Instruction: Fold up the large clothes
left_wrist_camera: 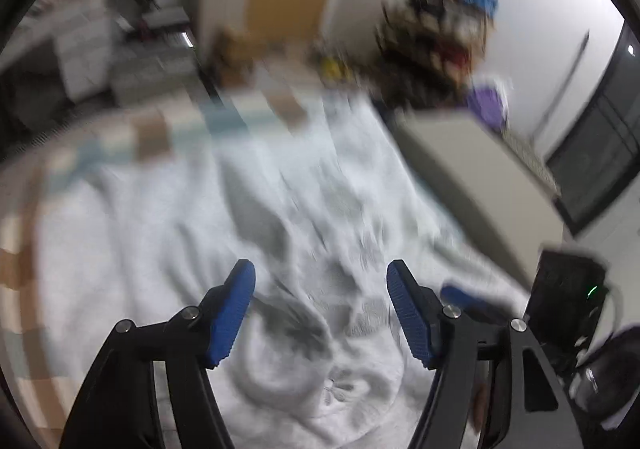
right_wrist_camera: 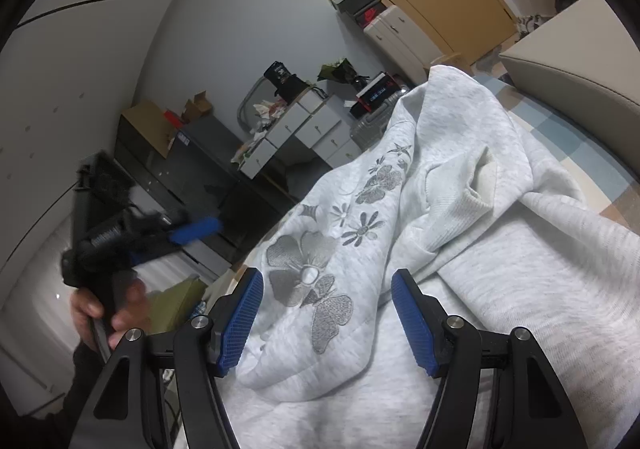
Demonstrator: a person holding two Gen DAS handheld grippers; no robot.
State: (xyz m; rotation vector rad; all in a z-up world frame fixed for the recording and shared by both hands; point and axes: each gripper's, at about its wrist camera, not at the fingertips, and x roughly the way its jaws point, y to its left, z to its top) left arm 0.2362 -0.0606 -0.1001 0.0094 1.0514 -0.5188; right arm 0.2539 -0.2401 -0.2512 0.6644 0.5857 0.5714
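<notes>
There are two grippers. The left gripper (left_wrist_camera: 320, 313) has its two blue pads (left_wrist_camera: 230, 315) spread apart, and nothing is between them. The right gripper (right_wrist_camera: 326, 321) is spread too, and its pads (right_wrist_camera: 240, 323) do not squeeze anything. One hand (right_wrist_camera: 102, 313) holds the left gripper's handle.

There is one light grey sweatshirt (right_wrist_camera: 460, 233) with grey flowers (right_wrist_camera: 312, 269) sewn on. It lies bunched up on one bed (right_wrist_camera: 576, 137), right under both grippers. It stretches away from the grippers. One ribbed cuff (right_wrist_camera: 468, 205) shows.
</notes>
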